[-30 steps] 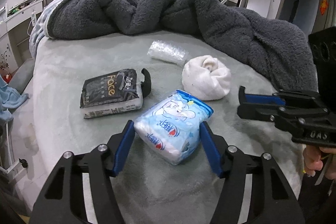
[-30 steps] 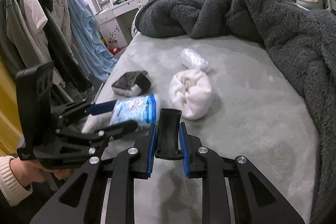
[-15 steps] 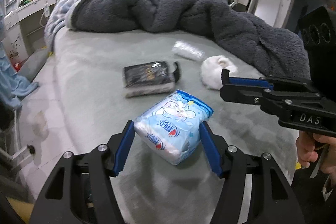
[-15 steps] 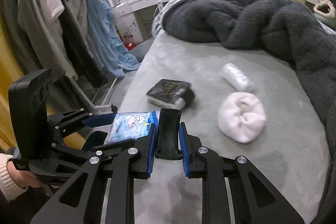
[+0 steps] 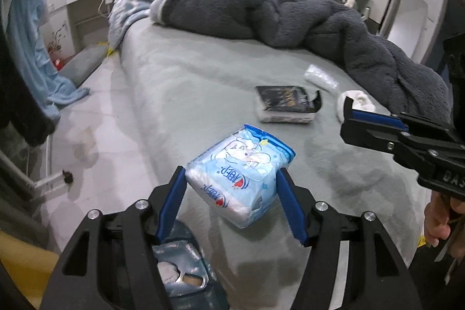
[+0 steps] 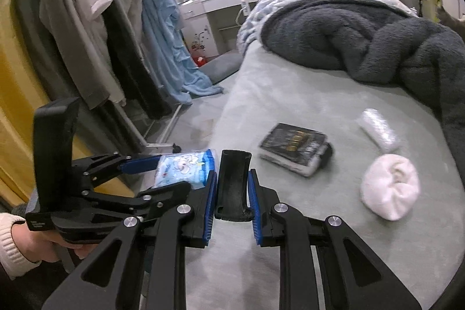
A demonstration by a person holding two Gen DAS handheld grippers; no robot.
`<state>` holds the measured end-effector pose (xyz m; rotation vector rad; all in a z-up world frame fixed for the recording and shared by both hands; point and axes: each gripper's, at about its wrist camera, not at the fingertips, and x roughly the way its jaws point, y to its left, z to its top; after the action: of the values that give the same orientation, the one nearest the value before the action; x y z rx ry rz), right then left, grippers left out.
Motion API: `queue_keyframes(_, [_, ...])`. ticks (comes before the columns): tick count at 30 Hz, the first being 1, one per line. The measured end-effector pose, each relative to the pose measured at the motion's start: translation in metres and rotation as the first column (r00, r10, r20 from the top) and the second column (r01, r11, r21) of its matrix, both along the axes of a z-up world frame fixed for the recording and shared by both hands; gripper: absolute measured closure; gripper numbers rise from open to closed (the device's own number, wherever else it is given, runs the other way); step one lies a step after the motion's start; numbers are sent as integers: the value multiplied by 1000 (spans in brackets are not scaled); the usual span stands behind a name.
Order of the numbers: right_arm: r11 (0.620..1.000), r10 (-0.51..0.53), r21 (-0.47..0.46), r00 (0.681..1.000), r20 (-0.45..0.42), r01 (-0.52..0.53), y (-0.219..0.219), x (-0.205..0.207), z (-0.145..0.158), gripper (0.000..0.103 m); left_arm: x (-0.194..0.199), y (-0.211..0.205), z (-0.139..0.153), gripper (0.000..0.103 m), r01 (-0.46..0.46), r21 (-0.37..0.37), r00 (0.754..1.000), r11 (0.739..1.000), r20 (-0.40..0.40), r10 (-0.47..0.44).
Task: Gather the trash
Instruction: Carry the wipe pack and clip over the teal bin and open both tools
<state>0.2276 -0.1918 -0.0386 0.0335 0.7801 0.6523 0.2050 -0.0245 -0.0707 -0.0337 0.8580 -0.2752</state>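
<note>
We see the left hand-held gripper [image 5: 232,202] half open, clamping a blue tissue pack [image 5: 241,173] above the bed [image 5: 203,83] edge. The right hand-held gripper [image 6: 232,195] is closed on a black strip [image 6: 234,185].

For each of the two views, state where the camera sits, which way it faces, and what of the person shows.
Left wrist: sits on the left claw, facing up the bed toward the headboard; the claw holds the blue tissue pack; the right claw and a hand show at right.
Right wrist: sits on the right claw, facing the bed and the clothes rack; the claw grips a black curved piece; the left claw and a sleeved hand show at left.
Shared: tissue pack, black pack, white bundle, grey blanket.
</note>
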Motion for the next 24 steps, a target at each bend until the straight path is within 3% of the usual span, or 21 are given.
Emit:
queue_keyframes(16, [988,151,-38,989,-14,-151,93,-7,-7,81,-8,76,-18,37,-115,50,988,992,-96,120])
queue_keyframes(24, [978,197,-62,979,-53,-200,130,-10,-17,81,-14,100,-45,37,-115,91,967,989,-220,133])
